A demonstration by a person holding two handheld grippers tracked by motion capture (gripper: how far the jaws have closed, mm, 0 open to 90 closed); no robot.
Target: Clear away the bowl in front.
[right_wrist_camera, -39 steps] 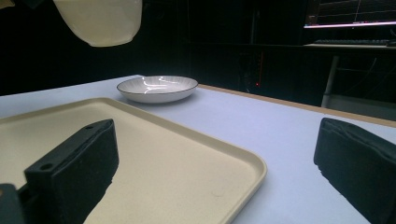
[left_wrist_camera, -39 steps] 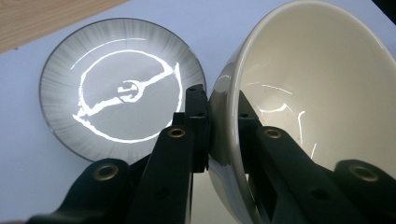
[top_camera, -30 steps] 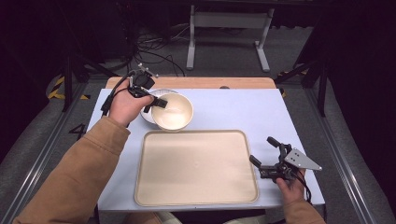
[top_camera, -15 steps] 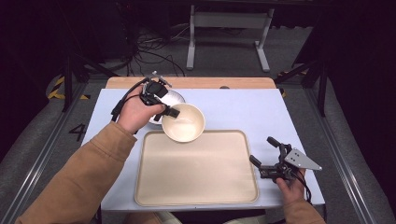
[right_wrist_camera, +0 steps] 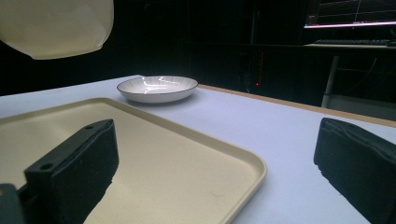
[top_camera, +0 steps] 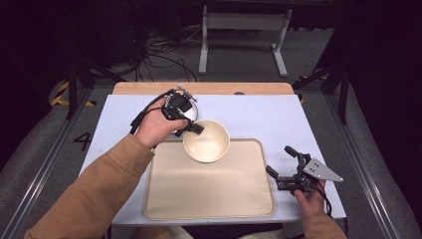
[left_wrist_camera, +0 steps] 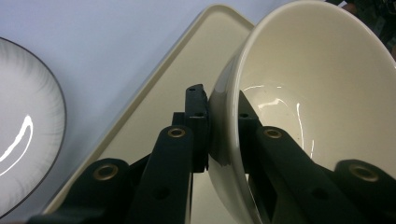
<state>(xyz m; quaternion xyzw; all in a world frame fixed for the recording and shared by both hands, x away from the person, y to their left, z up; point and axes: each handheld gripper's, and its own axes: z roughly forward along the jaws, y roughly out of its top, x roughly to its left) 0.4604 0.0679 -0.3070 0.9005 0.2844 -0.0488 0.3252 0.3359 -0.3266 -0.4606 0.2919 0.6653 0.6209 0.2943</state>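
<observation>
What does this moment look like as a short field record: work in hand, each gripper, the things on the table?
work: carrying a cream bowl above the far edge of the tray
left gripper: shut on the bowl's rim, one jaw inside, one outside
bowl: off the table, tilted in the left gripper view
right gripper: open, nothing between its jaws, just off the tray's right edge
plate: white with a dark rim, on the table beyond the tray
table: light blue top

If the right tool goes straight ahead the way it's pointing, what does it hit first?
Likely the tray: the right tool, jaws open, aims low across its near corner. Beyond lies the plate, though depth is hard to judge.
</observation>
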